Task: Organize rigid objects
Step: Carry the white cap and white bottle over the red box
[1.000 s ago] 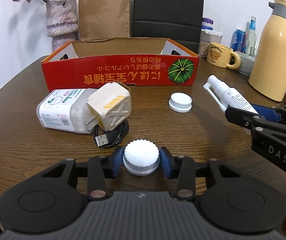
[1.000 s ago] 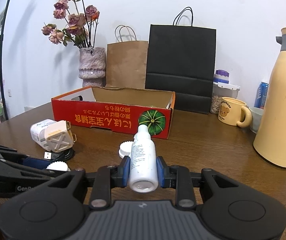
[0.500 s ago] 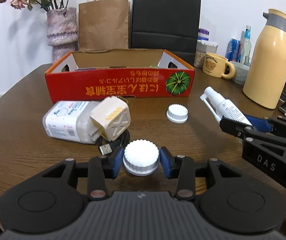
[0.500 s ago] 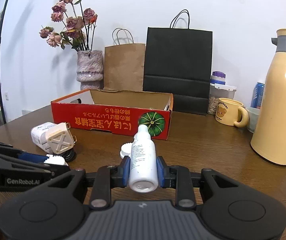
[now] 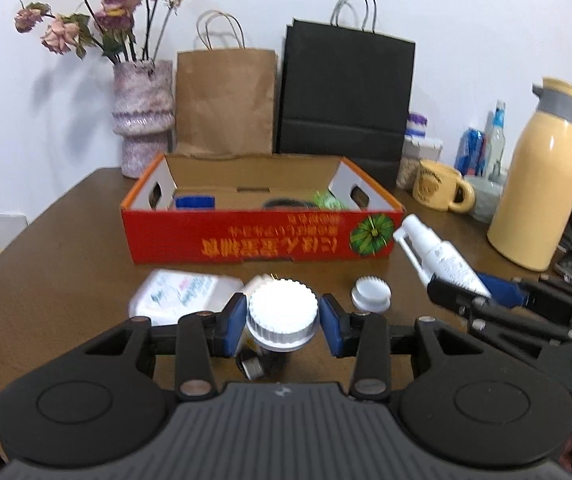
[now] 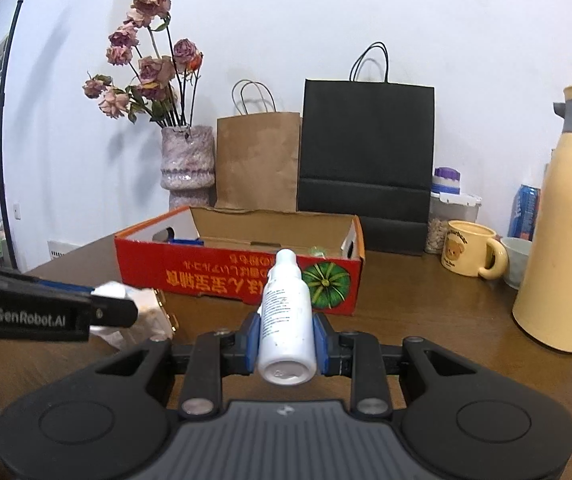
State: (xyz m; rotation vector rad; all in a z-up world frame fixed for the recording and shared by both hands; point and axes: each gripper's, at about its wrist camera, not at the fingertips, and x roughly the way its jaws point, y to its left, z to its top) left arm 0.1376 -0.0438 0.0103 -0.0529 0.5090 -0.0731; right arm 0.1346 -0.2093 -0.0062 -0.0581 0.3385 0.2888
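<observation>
— What stands along the tabletop's point(image 5: 66, 264) far edge?
— One vase point(image 5: 144, 116), two paper bags point(image 5: 226, 100), a mug point(image 5: 439, 186), a yellow thermos point(image 5: 537, 196); the red box point(image 5: 262, 242) sits before them.
— And the grippers?
— Left gripper point(image 5: 282, 319) pinches one white ribbed cap point(image 5: 282, 312); a second cap point(image 5: 370, 293) lies beside it. Right gripper point(image 6: 286, 344) clamps the spray bottle point(image 6: 286, 312), held above the tabletop.

We see a white ribbed jar point(image 5: 282, 316) clamped between blue pads, lifted above the wooden table. A white spray bottle point(image 6: 286, 320) lies gripped lengthwise, base toward the camera, nozzle pointing at the red cardboard box point(image 5: 262, 240). That box stands open at mid-table (blue, black and green items show inside, too blurred to name). A second white ribbed cap point(image 5: 370, 294) and a white labelled container point(image 5: 184, 296) lie on the table before it.
</observation>
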